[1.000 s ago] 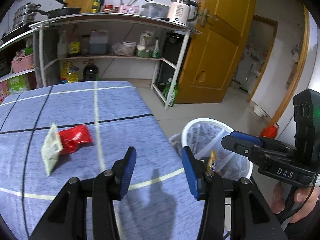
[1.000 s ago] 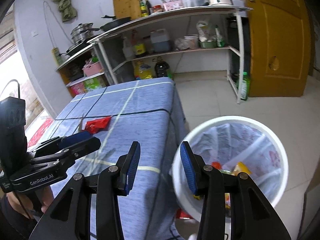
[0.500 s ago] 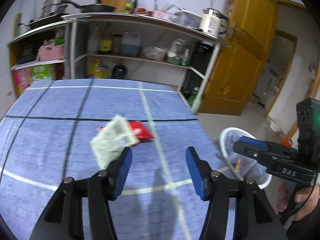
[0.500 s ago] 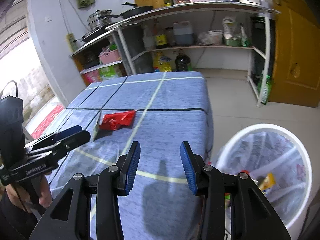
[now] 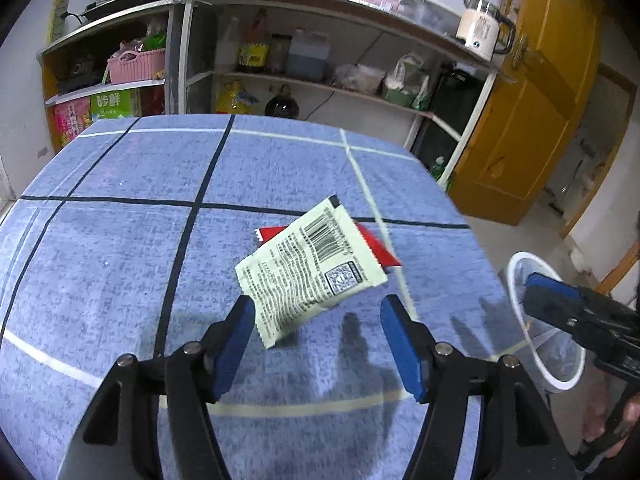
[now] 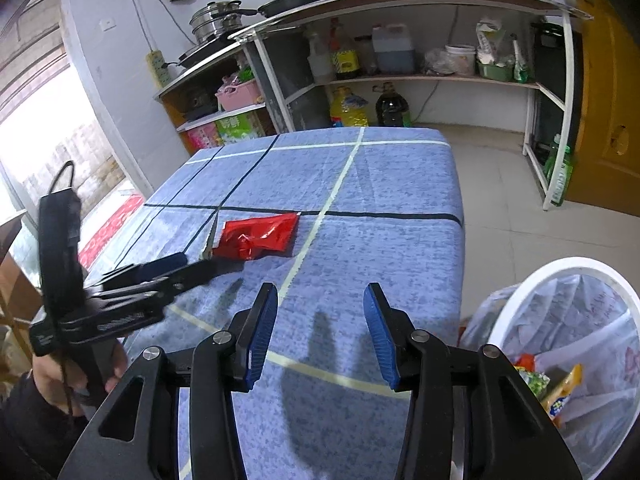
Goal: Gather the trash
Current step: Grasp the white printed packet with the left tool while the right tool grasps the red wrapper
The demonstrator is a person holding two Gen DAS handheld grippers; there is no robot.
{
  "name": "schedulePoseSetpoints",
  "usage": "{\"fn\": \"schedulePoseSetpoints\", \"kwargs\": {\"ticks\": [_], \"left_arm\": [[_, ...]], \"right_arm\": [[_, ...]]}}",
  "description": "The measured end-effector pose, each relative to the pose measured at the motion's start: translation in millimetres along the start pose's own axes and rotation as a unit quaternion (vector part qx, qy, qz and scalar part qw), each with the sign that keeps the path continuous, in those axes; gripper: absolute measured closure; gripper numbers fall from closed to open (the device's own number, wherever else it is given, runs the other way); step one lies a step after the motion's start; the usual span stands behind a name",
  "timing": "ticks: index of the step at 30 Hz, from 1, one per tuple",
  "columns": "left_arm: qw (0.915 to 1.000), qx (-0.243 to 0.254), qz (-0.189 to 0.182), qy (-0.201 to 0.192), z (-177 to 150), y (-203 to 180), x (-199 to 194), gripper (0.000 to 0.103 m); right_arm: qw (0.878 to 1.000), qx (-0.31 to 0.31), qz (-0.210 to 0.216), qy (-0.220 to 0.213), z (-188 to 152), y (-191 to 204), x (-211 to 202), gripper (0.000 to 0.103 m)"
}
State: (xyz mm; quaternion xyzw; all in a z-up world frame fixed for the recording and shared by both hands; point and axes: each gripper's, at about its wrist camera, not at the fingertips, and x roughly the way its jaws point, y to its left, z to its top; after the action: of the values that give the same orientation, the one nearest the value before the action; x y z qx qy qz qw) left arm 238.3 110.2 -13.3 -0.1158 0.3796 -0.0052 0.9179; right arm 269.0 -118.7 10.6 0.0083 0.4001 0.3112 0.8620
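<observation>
A pale green sachet (image 5: 310,266) with a barcode stands tilted on the blue tablecloth (image 5: 120,248), leaning against a red wrapper (image 5: 376,246) behind it. My left gripper (image 5: 318,314) is open, its fingers either side of the sachet's lower edge, not touching it. In the right wrist view the red wrapper (image 6: 258,236) lies mid-table, the sachet (image 6: 210,240) shows edge-on, and the left gripper (image 6: 188,266) reaches toward them. My right gripper (image 6: 320,324) is open and empty over the table's near right part. The white bin (image 6: 576,340) with a liner holds trash.
The bin also shows at the right in the left wrist view (image 5: 536,328), beside the table edge. A metal shelf rack (image 6: 400,76) with bottles and pots stands behind the table. A yellow door (image 5: 532,120) is at the right. Tiled floor lies between.
My left gripper has swung left from the bin and closed in on the sachet, which now sits between its fingers. My right gripper has turned from the bin toward the table.
</observation>
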Motion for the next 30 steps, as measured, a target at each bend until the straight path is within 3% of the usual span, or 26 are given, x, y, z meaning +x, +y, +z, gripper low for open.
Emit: {"fn": "schedulePoseSetpoints", "kwargs": {"ticks": [3,6,8,10,13,19,30], "left_arm": [[0.9996,0.006,0.024,0.008,4.3,-2.3,9.1,0.036],[0.9997,0.004,0.023,0.007,8.7,-2.0,12.8,0.037],[0.9998,0.004,0.017,0.0,9.1,-2.4,10.9,0.043],[0.9999,0.002,0.01,-0.002,9.7,-1.8,10.9,0.058],[0.9999,-0.005,0.01,-0.006,10.5,0.9,9.9,0.071],[0.9994,-0.025,0.014,-0.021,12.9,12.7,-0.7,0.087],[0.9984,-0.038,-0.005,-0.042,5.9,34.2,-42.0,0.087]], "right_arm": [[1.0,-0.003,0.004,0.001,1.4,1.8,1.3,0.057],[1.0,-0.004,0.003,0.005,0.6,1.2,2.9,0.057],[1.0,-0.003,0.001,0.007,-0.4,-0.7,2.5,0.057],[1.0,0.0,0.0,0.008,-0.3,-3.0,2.2,0.057],[1.0,0.003,-0.002,0.009,-0.8,-5.1,1.1,0.057],[1.0,-0.006,0.006,0.013,0.0,1.4,2.4,0.057],[0.998,0.003,0.051,0.048,24.9,19.5,35.7,0.057]]}}
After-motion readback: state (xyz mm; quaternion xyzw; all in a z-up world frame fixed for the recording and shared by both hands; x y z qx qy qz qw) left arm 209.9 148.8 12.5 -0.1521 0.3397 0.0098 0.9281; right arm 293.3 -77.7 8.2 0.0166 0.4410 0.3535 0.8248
